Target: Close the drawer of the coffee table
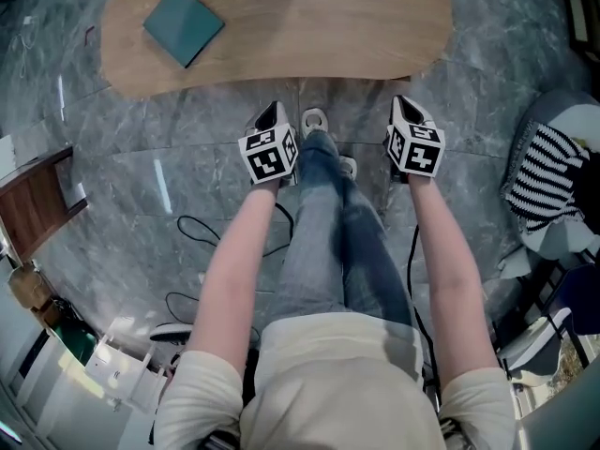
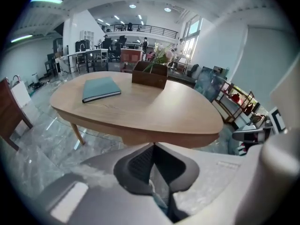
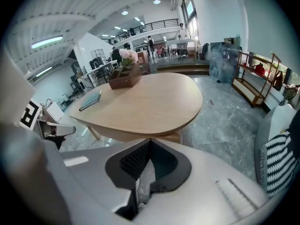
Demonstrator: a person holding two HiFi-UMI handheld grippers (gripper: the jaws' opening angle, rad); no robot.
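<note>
Here, left gripper (image 1: 272, 111) and right gripper (image 1: 401, 103) side by side, fingers pressed together, empty, table (image 1: 309, 40) just ahead, untouched.

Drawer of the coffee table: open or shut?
Apparently shut: nothing juts from under the table edge in the head view or either gripper view; the drawer front cannot be made out.

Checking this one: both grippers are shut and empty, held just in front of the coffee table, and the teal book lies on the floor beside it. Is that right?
Not quite. The teal book lies on top of the coffee table, not on the floor, as the head view shows. The rest holds: the left gripper and the right gripper are both shut and empty, just in front of the table.
</note>
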